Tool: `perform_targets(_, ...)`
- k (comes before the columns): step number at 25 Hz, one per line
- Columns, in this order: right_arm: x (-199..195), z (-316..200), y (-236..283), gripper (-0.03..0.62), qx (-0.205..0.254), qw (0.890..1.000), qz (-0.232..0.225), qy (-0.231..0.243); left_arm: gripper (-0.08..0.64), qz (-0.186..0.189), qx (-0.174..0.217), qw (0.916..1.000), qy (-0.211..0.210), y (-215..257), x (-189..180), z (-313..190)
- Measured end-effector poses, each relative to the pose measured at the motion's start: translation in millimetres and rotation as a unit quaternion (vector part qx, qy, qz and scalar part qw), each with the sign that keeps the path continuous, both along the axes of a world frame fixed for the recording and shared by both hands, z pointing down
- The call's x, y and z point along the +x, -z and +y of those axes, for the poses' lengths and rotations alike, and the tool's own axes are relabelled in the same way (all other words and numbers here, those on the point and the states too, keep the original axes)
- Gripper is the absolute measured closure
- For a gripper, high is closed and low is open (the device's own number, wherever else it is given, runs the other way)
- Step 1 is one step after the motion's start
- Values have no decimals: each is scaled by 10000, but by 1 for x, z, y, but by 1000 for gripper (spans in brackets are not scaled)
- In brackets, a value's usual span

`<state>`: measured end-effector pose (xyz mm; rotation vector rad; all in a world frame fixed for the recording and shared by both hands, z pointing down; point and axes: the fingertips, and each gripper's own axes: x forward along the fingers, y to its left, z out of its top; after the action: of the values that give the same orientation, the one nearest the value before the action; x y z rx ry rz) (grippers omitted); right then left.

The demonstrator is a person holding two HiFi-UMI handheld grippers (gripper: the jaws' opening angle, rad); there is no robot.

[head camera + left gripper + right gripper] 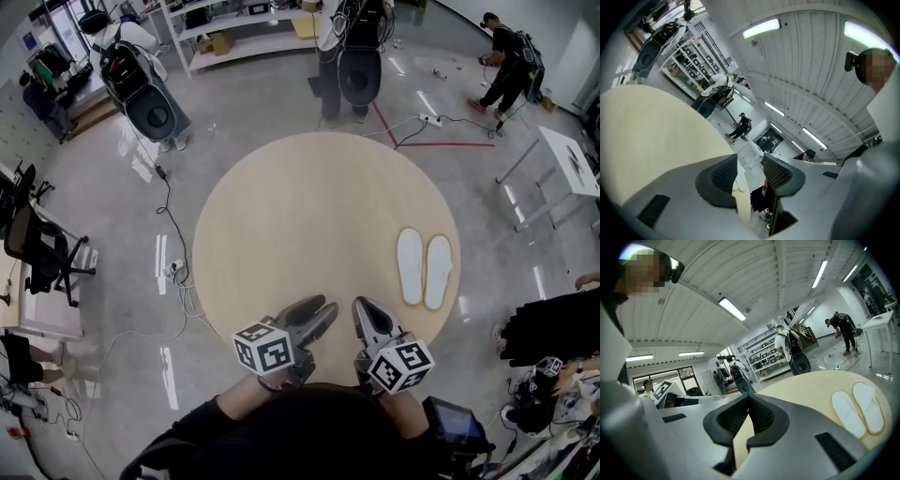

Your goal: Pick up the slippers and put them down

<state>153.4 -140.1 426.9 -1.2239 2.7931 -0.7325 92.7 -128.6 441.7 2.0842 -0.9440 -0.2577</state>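
The slippers (424, 268) lie side by side, flat on the tabletop (309, 216) close to its right edge. Both grippers hang over the near edge, well apart from the pair. The left gripper (319, 307) has its jaws parted with nothing between them, and the right gripper (364, 305) is closed on nothing. This fits equally a pair waiting to be lifted and a pair set down again, so the step in hand cannot be named. Either way, sound handling means keeping both grippers clear of the pair unless a grasp is meant. The slippers look thin and soft, so any grasp would likely need to come in low at a rim with the jaws parted. The head view alone gives the layout: the pair's place against the edges and the gap to each gripper. The right gripper view shows pads (761, 417) meeting and the slippers (858, 413) off to the side. The left gripper view shows the open gap, with the slippers (737, 183) only a pale sliver.
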Motion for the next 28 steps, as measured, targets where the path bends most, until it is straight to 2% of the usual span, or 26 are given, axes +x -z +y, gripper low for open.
perform_targets(10,-43,27,38,577,439,9988,153,173,376,-491,1042,9932,-161,46,-34,23)
perform_targets(17,-80,47,36,577,490,9981,165,323,376,-459,1053,9932,-209,43,-55,43)
perform_targets(28,-130,85,30,577,434,9974,152,554,376,-492,1152,9921,8,46,-105,81)
